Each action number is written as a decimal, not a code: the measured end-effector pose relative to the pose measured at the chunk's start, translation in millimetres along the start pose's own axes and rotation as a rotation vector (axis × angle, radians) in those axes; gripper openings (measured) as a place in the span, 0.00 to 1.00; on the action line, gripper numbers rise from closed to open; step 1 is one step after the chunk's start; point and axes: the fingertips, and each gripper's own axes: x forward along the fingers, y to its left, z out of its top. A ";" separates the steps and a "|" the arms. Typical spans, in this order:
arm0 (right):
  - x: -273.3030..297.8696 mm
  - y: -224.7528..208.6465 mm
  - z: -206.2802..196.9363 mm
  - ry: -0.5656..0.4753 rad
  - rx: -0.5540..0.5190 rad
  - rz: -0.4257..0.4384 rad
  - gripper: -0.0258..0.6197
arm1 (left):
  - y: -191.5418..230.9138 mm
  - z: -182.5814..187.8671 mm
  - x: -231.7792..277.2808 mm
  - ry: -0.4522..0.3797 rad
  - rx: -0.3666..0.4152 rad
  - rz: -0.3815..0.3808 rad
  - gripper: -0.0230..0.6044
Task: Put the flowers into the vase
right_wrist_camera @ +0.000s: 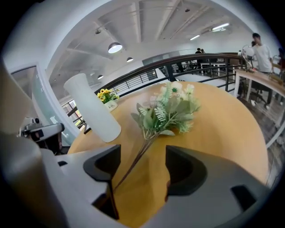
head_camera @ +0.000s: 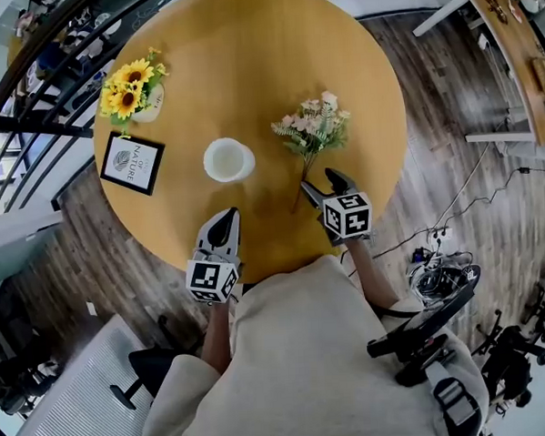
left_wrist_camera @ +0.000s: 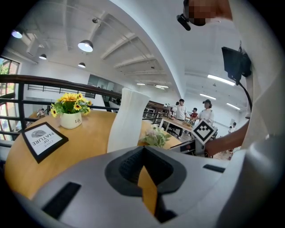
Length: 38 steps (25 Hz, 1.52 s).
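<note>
The step in hand is the pick-up of the flowers; nothing is in the vase yet. The left gripper hovers at the near edge of the bench, its jaws together and empty, pointing at the vase, which stands upright and apart from it. Just right of the vase lie the flowers, flat on the wood, blooms away from the person and stem towards them. The right gripper is low over the stem's near end with its jaws wide apart. The stem runs between them, close by the left jaw, and neither pad presses on it.

The next move probably calls for the right jaws to close on the thin stem low down, without sliding it along the wood. Then comes a lift and a turn, so that the stem end points down over the vase mouth. The left gripper may need to steady the vase, which looks tall, narrow and easy to tip.

The bench is a round, bare wooden top. At its far left stand sunflowers in a small pot, with a framed card lying near them. A dark railing curves round the left side, the floor is grey plank, and desks stand to the right. People stand further off in the gripper views.
</note>
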 end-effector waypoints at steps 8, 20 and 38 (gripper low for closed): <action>34.0 -30.0 18.8 0.015 0.140 -0.013 0.55 | 17.6 2.7 -8.3 -0.001 -0.012 0.055 0.05; 55.9 -31.9 27.1 0.034 0.197 0.019 0.41 | 26.8 1.8 -9.8 0.002 -0.023 0.071 0.05; 39.6 -21.8 65.6 -0.129 0.113 0.041 0.11 | 26.0 10.9 -6.1 -0.013 -0.011 0.071 0.05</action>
